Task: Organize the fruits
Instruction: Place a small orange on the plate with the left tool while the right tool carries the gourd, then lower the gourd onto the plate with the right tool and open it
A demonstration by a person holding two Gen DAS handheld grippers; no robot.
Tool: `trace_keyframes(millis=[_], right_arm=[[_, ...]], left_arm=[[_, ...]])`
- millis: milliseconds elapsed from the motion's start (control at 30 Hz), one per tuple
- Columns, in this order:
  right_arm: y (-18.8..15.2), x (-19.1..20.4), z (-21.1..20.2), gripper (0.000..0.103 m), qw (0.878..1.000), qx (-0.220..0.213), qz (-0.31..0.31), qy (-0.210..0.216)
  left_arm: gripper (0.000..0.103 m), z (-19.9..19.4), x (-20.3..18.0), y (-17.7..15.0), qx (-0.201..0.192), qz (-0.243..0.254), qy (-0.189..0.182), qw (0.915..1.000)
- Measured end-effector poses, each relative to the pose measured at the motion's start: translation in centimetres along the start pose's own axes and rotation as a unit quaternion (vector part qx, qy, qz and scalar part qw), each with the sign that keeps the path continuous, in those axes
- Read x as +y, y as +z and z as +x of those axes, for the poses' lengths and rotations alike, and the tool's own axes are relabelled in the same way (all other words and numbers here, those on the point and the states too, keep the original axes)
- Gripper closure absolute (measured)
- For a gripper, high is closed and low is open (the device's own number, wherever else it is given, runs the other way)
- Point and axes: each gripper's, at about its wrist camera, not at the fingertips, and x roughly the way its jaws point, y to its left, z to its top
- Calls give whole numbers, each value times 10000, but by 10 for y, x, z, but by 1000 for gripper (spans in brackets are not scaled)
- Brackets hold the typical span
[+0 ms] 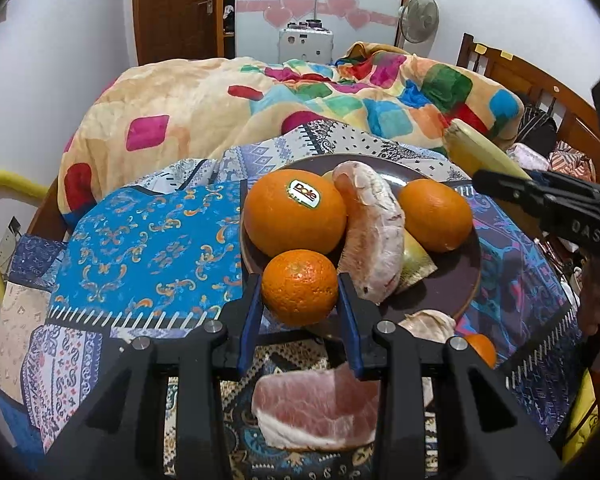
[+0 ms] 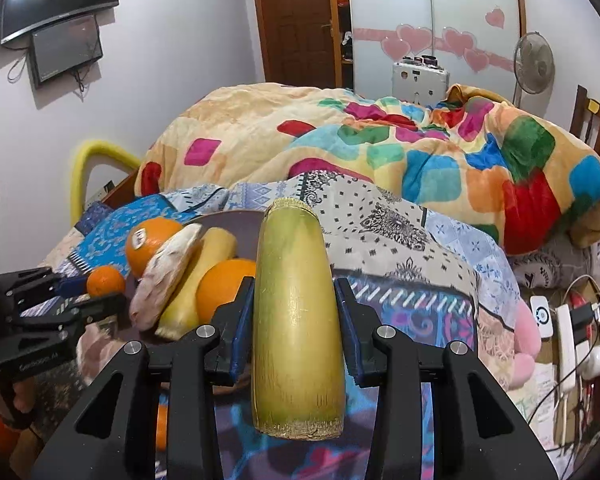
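A home bedroom: a bed (image 2: 400,208) with a bright patchwork blanket (image 1: 300,92) fills the middle, a wooden door (image 2: 296,20) and heart-decorated wardrobe (image 2: 432,20) stand behind, a fan (image 2: 534,62) at upper right.

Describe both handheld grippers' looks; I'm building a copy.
The left gripper and the right gripper match: black angular plastic frames with triangular cut-outs, silver round bolt heads, and flat blue fingers. White lettering marks their black bodies.
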Motion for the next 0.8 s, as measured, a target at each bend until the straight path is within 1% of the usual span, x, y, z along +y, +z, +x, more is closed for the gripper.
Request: trace_keyframes(millis=[167, 367, 433, 467, 567, 600, 633, 733, 800], right_arm=[[9, -4, 18, 68, 9998, 189, -36, 8], [15, 0, 30, 68, 9994, 298, -196, 53], [18, 0, 34, 68, 9992, 318, -248, 29], [20, 0, 37, 68, 9991, 347, -248, 47], [24, -2, 44, 68, 9987, 429, -215, 152], [24, -1, 46, 68, 9986, 444, -221, 166], [25, -1, 48, 68, 9986, 443, -241, 147], [26, -1, 52, 67, 9985, 485, -208, 116], [26, -4, 53, 67, 9983, 551, -89, 187]], left_arm=[[67, 7, -2, 1, 66, 31, -3, 10000], [66, 11, -3, 3, 77, 78, 18, 9999], [60, 10, -3, 3, 47, 83, 17, 10000], [60, 9, -3, 3, 23, 97, 49, 9999], [51, 1, -3, 5, -118, 103, 52, 9999], [46, -1, -2, 5, -159, 97, 46, 9998], [43, -5, -1, 5, -226, 84, 43, 9997], [39, -10, 0, 5, -299, 91, 84, 9995], [37, -12, 0, 4, -333, 107, 119, 9993]])
